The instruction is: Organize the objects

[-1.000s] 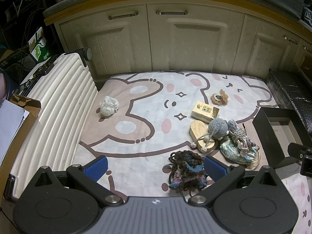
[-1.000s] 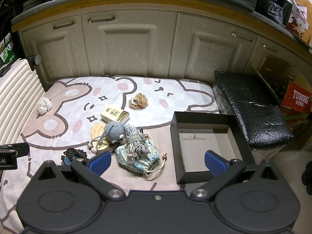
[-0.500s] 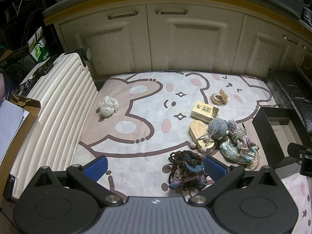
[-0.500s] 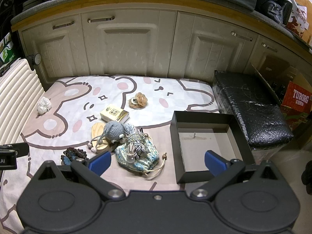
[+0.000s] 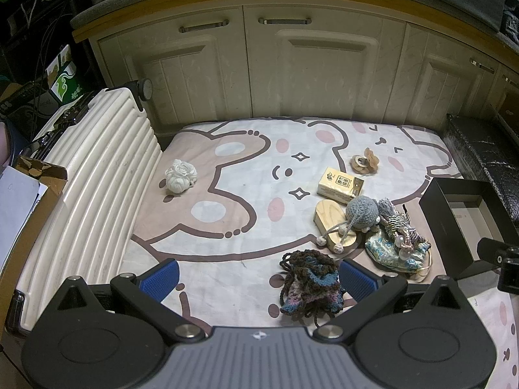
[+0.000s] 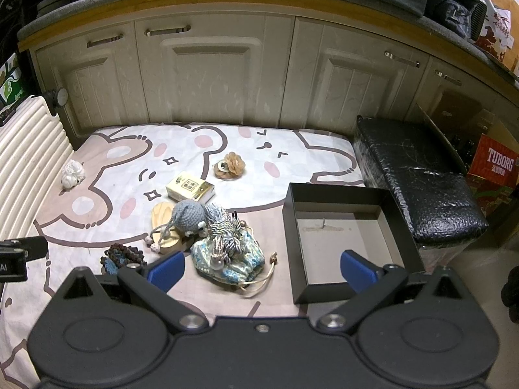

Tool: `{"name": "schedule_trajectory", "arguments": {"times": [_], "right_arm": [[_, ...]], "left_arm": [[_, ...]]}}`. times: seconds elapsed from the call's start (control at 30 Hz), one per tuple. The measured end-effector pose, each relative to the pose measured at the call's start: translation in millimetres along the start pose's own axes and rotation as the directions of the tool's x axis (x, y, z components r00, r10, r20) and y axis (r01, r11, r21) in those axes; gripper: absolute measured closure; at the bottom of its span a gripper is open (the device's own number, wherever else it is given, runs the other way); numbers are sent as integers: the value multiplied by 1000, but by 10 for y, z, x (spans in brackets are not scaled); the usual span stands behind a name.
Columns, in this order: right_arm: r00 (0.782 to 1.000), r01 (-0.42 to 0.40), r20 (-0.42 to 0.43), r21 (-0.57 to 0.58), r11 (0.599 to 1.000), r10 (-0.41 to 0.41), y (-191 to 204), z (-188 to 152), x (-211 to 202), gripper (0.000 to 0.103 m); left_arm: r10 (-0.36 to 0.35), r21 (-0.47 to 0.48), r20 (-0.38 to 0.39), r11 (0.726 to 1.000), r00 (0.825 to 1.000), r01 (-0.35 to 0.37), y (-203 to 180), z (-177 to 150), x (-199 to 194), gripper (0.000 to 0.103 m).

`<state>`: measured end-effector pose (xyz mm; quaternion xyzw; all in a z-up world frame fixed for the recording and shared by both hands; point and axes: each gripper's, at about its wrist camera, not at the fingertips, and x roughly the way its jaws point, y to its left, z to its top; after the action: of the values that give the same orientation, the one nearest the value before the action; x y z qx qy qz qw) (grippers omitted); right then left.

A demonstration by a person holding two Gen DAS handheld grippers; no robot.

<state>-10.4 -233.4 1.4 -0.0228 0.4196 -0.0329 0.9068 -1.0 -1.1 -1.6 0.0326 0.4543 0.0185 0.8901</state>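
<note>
Cartoon bear blanket [image 5: 246,168] held small toys beside a black box [image 6: 343,243]; both hand-held grippers, left [image 5: 258,278] and right [image 6: 262,267], were wide open, holding nothing.

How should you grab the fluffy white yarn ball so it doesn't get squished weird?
Pinch the white yarn ball across its round middle, coming straight down from above. It lies alone on the blanket, well apart from the other things, so fingers probably fit on both sides. The white suitcase stands close on one side, so line the fingers up along that wall rather than across. It looks soft, so squeeze gently.
</note>
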Motion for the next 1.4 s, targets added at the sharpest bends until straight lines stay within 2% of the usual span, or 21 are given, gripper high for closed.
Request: {"name": "schedule_trajectory", "arguments": {"times": [1.4], "right_arm": [[1000, 2, -6, 1, 1000, -2, -10, 6, 14, 0]], "left_arm": [[0, 0, -1, 1000, 1000, 0, 2, 1, 1, 0]]}}
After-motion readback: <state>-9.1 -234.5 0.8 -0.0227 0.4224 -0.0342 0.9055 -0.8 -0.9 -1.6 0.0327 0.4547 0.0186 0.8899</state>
